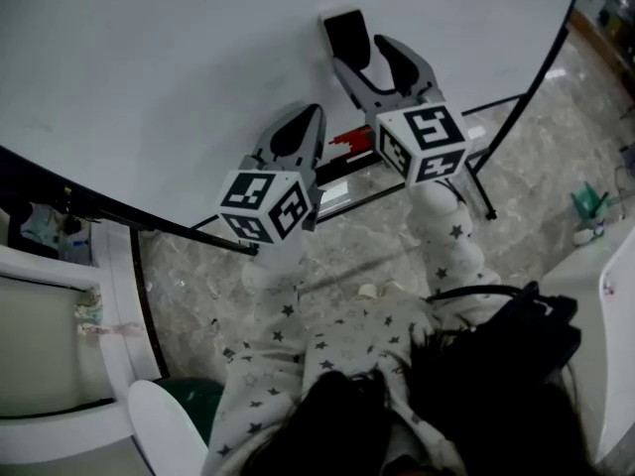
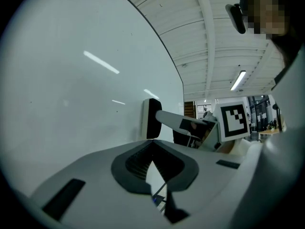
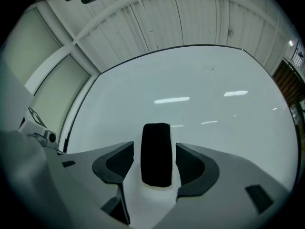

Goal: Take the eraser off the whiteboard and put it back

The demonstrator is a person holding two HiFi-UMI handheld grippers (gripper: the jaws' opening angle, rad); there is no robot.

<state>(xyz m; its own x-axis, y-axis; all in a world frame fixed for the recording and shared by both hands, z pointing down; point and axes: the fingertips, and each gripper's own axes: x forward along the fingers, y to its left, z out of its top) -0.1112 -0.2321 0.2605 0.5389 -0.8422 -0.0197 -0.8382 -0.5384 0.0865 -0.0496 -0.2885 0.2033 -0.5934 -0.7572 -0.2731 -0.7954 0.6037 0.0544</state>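
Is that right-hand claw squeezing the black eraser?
No: the eraser sits between the open jaws of the right gripper, a gap on each side.

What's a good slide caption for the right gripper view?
Right gripper, jaws apart and clear of its sides, frames the black rectangular eraser on the glossy white whiteboard.

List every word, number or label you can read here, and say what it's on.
None can be read.
Marker cubes: black-and-white square patterns only, no letters.
Whiteboard and eraser: no writing shows.
Red item below the whiteboard: too blurred to read.
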